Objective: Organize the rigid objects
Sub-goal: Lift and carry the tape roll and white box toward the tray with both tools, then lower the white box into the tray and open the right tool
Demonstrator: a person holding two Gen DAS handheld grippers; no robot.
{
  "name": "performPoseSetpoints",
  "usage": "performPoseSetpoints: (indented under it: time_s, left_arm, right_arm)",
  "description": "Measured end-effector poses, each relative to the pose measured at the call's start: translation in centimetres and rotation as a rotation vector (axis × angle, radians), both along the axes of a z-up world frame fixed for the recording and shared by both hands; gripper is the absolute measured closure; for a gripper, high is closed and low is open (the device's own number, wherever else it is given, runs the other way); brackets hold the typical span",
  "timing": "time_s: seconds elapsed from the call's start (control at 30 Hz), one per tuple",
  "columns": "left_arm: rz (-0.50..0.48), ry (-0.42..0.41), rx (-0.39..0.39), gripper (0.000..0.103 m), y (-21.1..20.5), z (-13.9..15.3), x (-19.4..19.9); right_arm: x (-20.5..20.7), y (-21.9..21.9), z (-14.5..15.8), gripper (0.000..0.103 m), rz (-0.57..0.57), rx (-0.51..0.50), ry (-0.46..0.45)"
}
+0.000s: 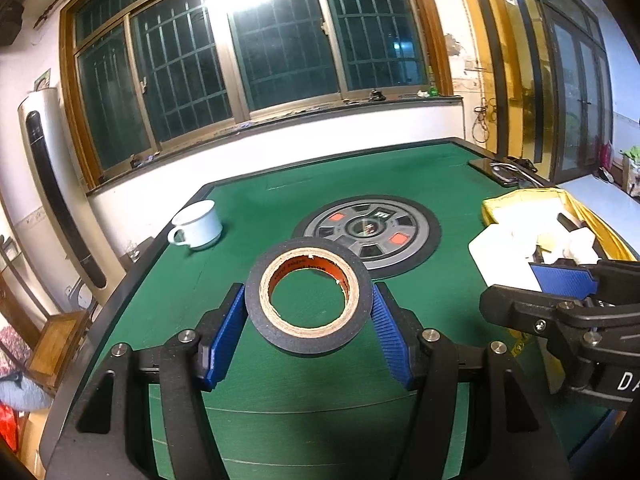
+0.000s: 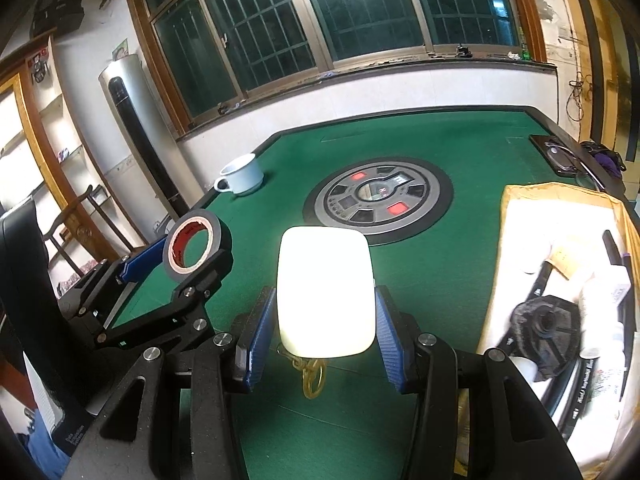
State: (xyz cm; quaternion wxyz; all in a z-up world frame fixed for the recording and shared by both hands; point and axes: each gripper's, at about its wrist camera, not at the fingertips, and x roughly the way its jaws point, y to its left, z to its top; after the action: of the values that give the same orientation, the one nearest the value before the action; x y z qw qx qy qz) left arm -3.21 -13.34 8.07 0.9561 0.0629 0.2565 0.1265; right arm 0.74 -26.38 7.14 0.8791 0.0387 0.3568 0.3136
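Two hand-held grippers are loaded above the green bench point(image 1: 248, 216), whose round dial panel point(image 1: 366, 231) serves as the landmark. Right of the panel lies the largest of the task's things, a yellow-rimmed box point(image 2: 516, 200) holding a dark round part, cables and white packets; it looks the likely place for sorted items, though that is a judgement. Left of the panel, near the bench edge, stands a white mug point(image 1: 197, 225), untouched; stiff and probably chippable, it would be best taken across the body or rim rather than by the small handle.

Nearer the camera than the panel, the right hand-held gripper point(image 2: 326, 322) is closed partway on a white rounded block point(image 2: 326, 292), its blue pads touching both side faces. A yellowish chain loop point(image 2: 310, 378) hangs beneath it. The block is overexposed, so its surface cannot be read; it looks rigid and smooth, possibly slippery, and the grip across its flat sides seems sound.

Smallest is the black tape roll point(image 1: 307, 300), also nearer than the panel and to its left, held off the bench. The left hand-held gripper point(image 1: 307, 322) clamps it across the outer diameter, opened about as wide as the roll. Light and stiff, with a cardboard core, the roll should tolerate squeezing; its curved edge could pivot between the pads if tilted.
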Motion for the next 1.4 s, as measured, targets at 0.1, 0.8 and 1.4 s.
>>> performPoseSetpoints:
  time_s: [0.1,0.8,1.4]
  left_arm:
    - [-0.024,-0.004,0.014,0.042,-1.3,0.3,0.2]
    - [-0.221,0.004,0.068,0.042,-11.6,1.4,3.0]
    - [-0.362,0.131,-0.082,0.042,-16.9,1.4,7.6]
  right_arm:
    - [0.0,-1.1,0.1,0.06,-0.018,0.008,-0.001]
    - [0.6,-11.4,0.4,0.06,-0.205,0.066,0.002]
    - [4.8,-18.9,2.8,0.06,-0.36,0.01,-0.01]
